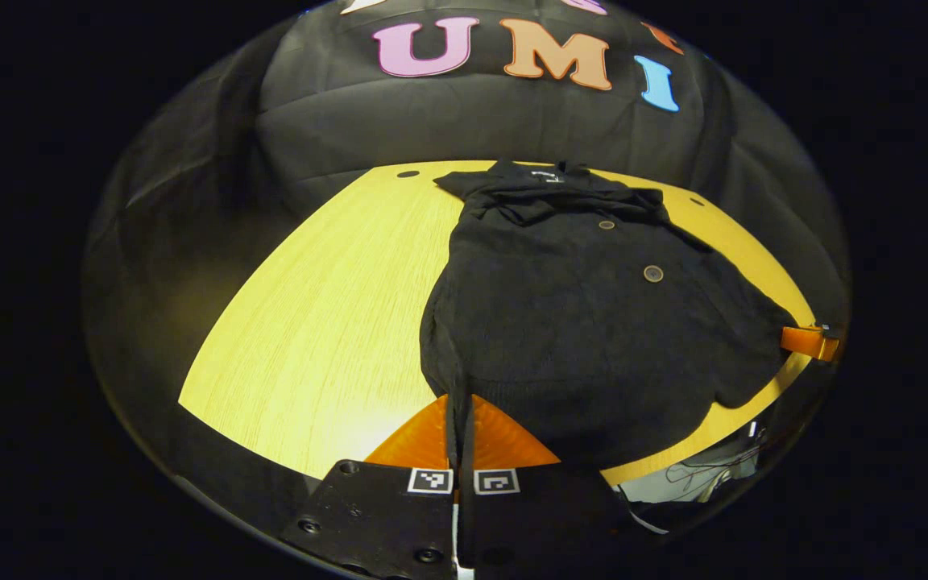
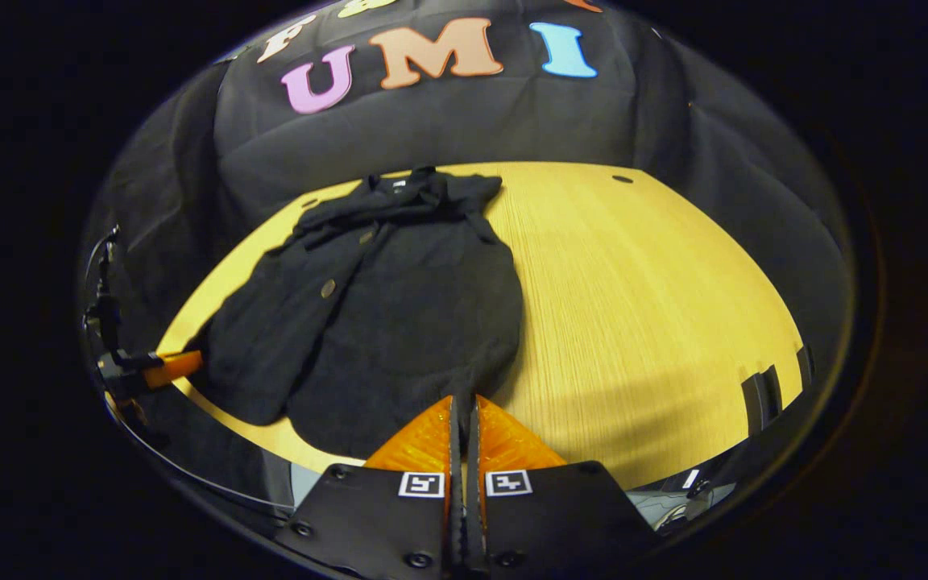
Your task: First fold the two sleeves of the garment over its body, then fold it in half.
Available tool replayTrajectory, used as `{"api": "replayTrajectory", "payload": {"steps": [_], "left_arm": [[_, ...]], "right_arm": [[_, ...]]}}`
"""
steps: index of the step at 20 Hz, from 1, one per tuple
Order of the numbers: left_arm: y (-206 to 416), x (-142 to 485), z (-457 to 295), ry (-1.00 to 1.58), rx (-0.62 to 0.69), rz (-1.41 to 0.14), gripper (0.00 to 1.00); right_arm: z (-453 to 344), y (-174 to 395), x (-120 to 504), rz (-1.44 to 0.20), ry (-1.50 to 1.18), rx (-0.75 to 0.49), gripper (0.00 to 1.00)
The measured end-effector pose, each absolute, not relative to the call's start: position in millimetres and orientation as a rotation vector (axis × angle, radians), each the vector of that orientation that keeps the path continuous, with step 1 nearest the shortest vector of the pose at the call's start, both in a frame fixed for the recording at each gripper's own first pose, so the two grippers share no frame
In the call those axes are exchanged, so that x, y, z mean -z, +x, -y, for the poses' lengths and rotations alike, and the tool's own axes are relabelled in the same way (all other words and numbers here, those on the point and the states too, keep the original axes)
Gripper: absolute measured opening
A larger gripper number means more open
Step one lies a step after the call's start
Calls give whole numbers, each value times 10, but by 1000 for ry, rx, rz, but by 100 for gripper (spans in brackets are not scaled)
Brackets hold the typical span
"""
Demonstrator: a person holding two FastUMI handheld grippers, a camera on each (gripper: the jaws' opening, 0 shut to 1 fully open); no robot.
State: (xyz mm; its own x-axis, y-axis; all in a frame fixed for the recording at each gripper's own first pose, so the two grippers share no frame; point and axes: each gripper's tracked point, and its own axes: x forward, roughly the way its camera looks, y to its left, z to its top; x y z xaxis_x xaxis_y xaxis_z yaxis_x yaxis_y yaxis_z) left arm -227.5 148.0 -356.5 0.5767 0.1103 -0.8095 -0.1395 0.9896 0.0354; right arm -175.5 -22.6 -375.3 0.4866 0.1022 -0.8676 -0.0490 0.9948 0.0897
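A black buttoned garment (image 1: 593,322) lies flat on the yellow wooden table (image 1: 327,322), collar (image 1: 544,173) toward the back wall. Folded cloth lies bunched across its chest just under the collar. My left gripper (image 1: 461,403) is shut on the near hem, and black fabric runs up between its orange fingers. In the right gripper view the garment (image 2: 383,306) sits left of centre. My right gripper (image 2: 461,403) is shut at the hem's other corner. Each gripper also appears far off in the other's view, as the right gripper (image 1: 809,341) and the left gripper (image 2: 167,367) at the garment's corners.
The table (image 2: 657,306) has bare wood to the right of the garment in the right gripper view. Small dark holes (image 1: 408,173) (image 2: 623,179) mark its far edge. Cables (image 1: 714,467) hang below the near edge, and black brackets (image 2: 762,399) stand at the right rim.
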Motion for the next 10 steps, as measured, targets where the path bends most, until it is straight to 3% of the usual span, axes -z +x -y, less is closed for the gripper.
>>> {"api": "replayTrajectory", "payload": {"steps": [10], "left_arm": [[-1374,2504,-1455,-70,-100,-715,0]], "right_arm": [[-128,-943,2680,-825,53,-209,4]]}}
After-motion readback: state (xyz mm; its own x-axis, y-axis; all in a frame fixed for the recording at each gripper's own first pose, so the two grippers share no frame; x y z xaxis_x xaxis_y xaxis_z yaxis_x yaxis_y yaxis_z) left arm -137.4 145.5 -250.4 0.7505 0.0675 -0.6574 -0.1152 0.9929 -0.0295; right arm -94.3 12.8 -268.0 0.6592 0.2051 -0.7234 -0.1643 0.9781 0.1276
